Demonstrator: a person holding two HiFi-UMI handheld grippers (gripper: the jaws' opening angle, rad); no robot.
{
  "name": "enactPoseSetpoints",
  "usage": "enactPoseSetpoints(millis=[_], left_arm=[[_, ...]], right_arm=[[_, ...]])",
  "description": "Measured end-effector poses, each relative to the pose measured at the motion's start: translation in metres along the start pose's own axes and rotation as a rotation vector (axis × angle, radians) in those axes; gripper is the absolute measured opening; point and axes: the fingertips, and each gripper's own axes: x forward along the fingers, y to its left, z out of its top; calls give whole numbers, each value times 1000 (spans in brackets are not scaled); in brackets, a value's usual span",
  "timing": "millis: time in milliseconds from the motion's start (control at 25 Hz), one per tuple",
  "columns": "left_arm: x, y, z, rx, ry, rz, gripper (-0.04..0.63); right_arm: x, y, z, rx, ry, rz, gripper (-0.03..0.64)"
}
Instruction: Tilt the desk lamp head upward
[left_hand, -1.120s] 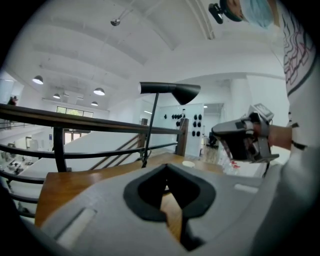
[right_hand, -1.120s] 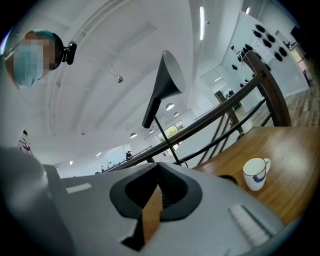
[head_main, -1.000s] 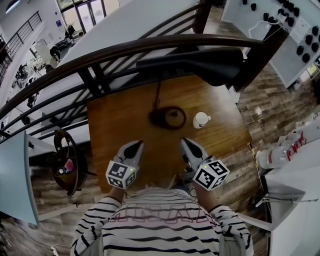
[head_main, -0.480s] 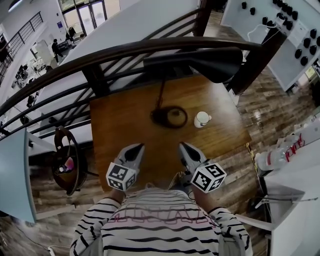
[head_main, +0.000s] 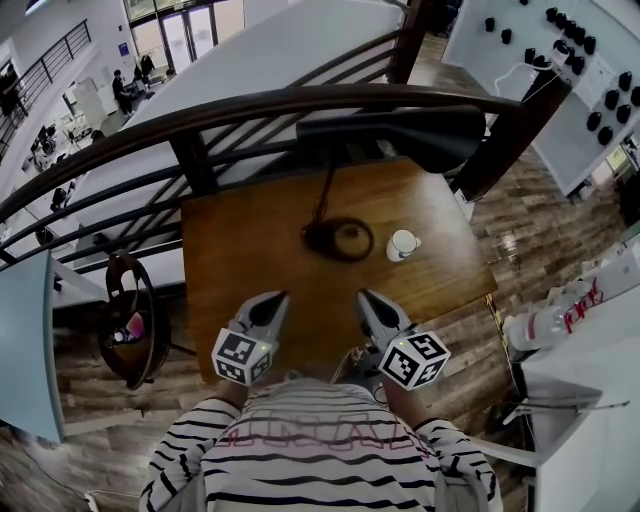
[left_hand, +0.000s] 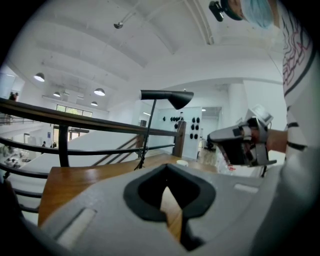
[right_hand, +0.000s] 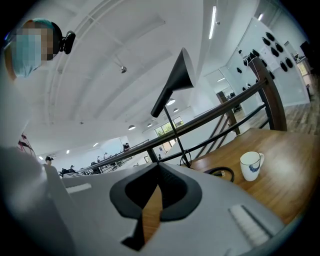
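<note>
the left gripper (head_main: 272, 300) and right gripper (head_main: 366, 298) hang side by side over the table's (head_main: 240, 250) near edge, jaws together and empty. beyond stands the lamp (head_main: 400, 132), a mug (head_main: 402, 244) just right of its base, its head level by the railing (head_main: 200, 112).

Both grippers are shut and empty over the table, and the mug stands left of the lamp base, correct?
Not quite: the head view shows the mug right of the lamp base. The rest holds: the left gripper and right gripper are shut and empty over the table.
</note>
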Motion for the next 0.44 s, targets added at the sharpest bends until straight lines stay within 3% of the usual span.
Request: enactPoseSetpoints(millis=[440], left_arm=[[8,0,-1,-11,-4,-5,2]], right_arm=[[1,-4,2,-12,1,5,0]])
